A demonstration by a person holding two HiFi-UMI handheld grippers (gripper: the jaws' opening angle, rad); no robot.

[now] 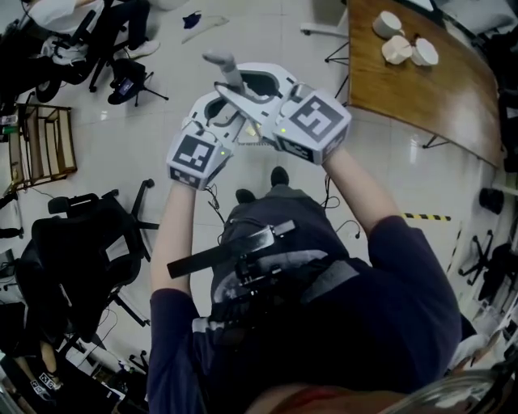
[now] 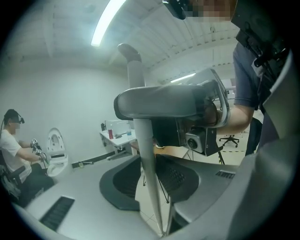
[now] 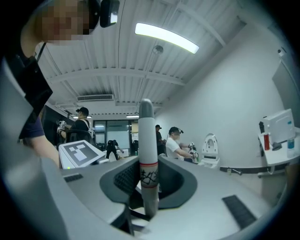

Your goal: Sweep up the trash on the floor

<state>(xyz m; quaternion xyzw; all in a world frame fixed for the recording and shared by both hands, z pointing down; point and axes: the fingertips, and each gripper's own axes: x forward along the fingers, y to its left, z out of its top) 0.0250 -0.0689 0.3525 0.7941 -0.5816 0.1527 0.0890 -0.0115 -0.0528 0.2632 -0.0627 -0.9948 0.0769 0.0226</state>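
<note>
The right gripper (image 3: 147, 185) clamps a grey handle (image 1: 231, 77) at its red-banded label (image 3: 148, 177). The left gripper (image 2: 151, 183) clamps the same handle just below, both held high over the white floor (image 1: 243, 32), where a dark blue scrap (image 1: 192, 18) lies far ahead.

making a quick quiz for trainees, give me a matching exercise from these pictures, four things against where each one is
Things:
1 wooden table
2 black office chair
3 labelled grey pole
4 white cups

Places:
a between the jaws of the right gripper
b on the wooden table
c upper right of the head view
d left side of the head view, on the floor

Pairs: 1-c; 2-d; 3-a; 4-b
</note>
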